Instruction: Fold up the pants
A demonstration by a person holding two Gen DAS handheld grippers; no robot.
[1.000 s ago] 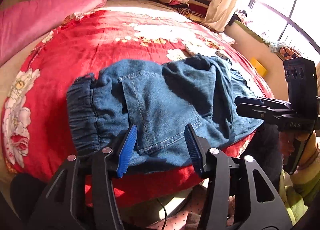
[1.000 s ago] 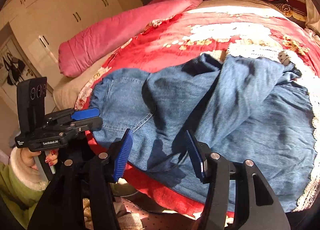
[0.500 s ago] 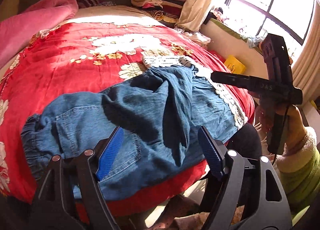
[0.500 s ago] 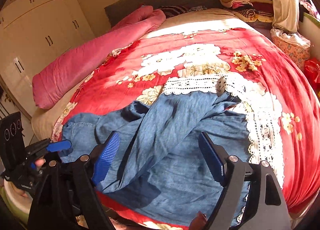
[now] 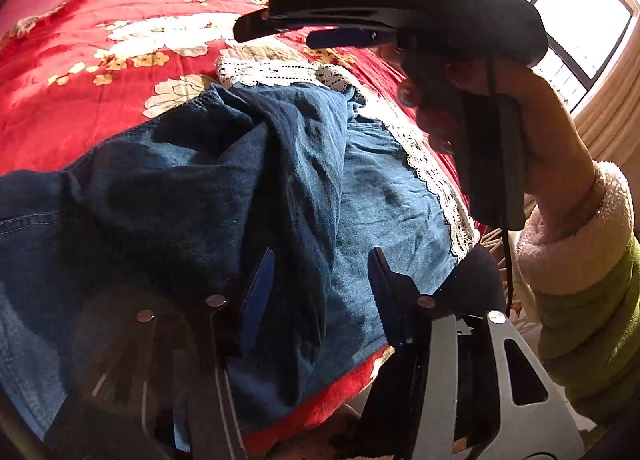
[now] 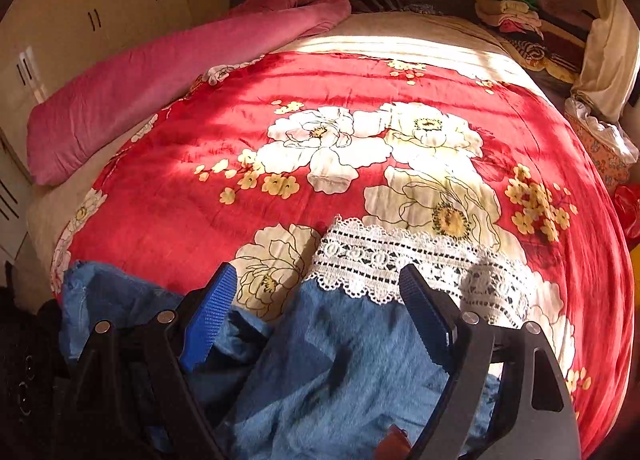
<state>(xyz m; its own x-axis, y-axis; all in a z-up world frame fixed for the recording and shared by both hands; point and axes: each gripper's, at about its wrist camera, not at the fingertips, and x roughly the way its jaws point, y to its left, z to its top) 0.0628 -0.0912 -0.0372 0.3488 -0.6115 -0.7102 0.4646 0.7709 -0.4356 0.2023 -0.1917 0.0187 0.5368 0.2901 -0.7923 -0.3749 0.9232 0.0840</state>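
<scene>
Reaching for the lace hem, pants [image 5: 304,195] rumpled at the bed [image 6: 224,131] edge.
My left gripper [image 5: 320,292] closing around a denim ridge, not yet pinching; right gripper [image 6: 316,324] spread wide, empty. Next: pinch hem, straighten legs.

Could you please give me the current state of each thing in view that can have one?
denim pants: crumpled, one leg lying over the other, not yet folded
lace hem: flat on the bedspread
left gripper: closing, a denim ridge between its pads
right gripper: open, above the denim
</scene>
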